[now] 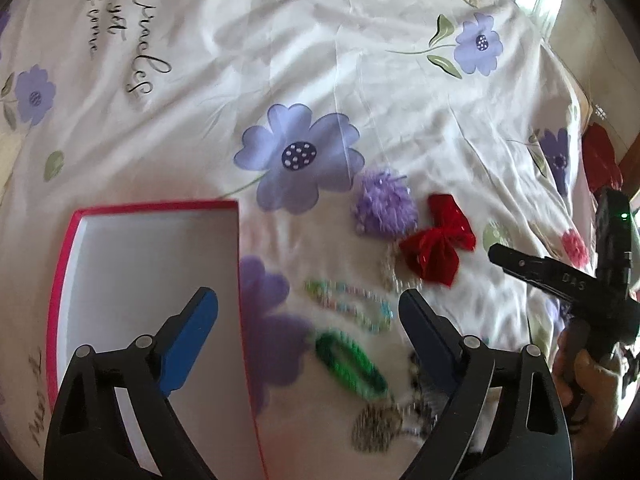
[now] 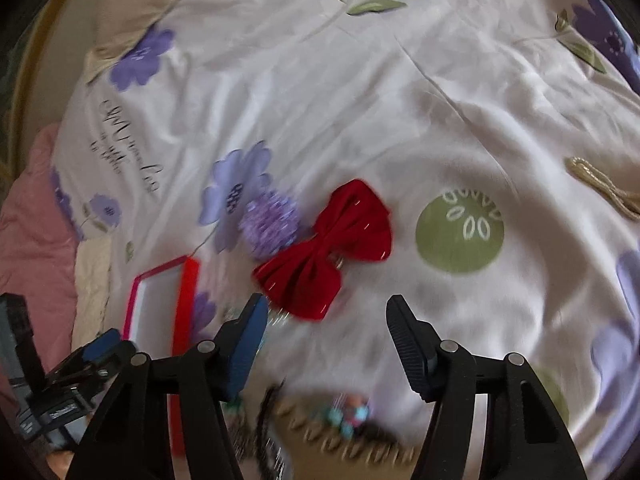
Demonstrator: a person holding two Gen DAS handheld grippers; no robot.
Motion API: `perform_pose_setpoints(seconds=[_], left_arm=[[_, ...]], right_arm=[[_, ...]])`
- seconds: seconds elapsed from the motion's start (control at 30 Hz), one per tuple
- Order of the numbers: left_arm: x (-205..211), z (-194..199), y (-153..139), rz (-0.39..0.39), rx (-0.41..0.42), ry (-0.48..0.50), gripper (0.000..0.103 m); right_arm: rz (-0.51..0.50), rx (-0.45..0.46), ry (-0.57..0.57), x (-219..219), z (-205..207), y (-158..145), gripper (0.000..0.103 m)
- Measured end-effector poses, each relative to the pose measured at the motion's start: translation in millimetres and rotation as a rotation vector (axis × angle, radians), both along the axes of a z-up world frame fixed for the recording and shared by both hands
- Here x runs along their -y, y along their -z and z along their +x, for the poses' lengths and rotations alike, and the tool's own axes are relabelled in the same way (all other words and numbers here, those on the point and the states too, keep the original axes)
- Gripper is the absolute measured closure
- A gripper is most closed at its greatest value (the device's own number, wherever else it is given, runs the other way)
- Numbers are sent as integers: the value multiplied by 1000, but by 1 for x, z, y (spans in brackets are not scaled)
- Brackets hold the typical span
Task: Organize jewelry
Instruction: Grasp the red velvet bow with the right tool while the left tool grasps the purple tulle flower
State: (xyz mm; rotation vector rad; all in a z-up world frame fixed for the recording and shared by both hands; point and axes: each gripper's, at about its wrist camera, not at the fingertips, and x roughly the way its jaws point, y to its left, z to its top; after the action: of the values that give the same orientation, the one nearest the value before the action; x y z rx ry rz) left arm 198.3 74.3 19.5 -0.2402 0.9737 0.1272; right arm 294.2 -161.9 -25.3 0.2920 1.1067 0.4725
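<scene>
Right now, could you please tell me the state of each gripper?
Left gripper: jaws open, holding nothing, above the hair clips.
Right gripper: jaws open, holding nothing, near the red bow.

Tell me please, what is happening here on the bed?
A person holds a gripper in each hand over a flowered bedsheet and is sorting hair accessories and jewelry. The left gripper and the right gripper are both open and hold nothing. A red bow, a purple pom-pom, a green clip and beaded pieces lie loose on the sheet. The red-edged box beside them has nothing visible inside.
</scene>
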Motion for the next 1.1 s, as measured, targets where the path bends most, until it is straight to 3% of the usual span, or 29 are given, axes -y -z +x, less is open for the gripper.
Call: perform_pose_setpoints(seconds=[0.17, 0.23, 0.33, 0.4, 0.53, 0.63, 0.7, 0.77, 0.83, 0.87, 0.93, 1.07, 1.1], left_arm=[[-2, 42, 10, -44, 0, 17, 11], [0, 62, 16, -53, -5, 26, 11], [2, 88, 30, -74, -27, 38, 11], [5, 106, 41, -90, -48, 43, 11], [14, 132, 57, -95, -67, 65, 13], [20, 147, 71, -106, -98, 90, 37], [23, 152, 77, -133, -111, 108, 64], [26, 153, 80, -163, -109, 129, 84], [29, 150, 76, -150, -92, 139, 87], [29, 149, 74, -150, -83, 142, 89], [28, 142, 68, -162, -63, 145, 91], [20, 120, 50, -161, -13, 138, 92], [17, 116, 46, -159, -3, 137, 92]], right_arm=[[11, -62, 38, -2, 31, 25, 40], [13, -87, 51, -2, 39, 35, 46], [45, -100, 60, -2, 49, 43, 59], [54, -97, 58, -2, 54, 44, 76], [87, -58, 38, 2, 54, 39, 89], [105, -31, 42, 9, 49, 34, 96], [99, -13, 60, 16, 49, 30, 98], [95, 6, 88, 24, 49, 27, 99], [90, 10, 111, 30, 52, 26, 98], [85, -1, 109, 31, 53, 26, 91], [41, -33, 117, 28, 51, 27, 89], [1, 12, 157, 28, 26, 19, 54], [10, 27, 165, 28, 17, 16, 54]])
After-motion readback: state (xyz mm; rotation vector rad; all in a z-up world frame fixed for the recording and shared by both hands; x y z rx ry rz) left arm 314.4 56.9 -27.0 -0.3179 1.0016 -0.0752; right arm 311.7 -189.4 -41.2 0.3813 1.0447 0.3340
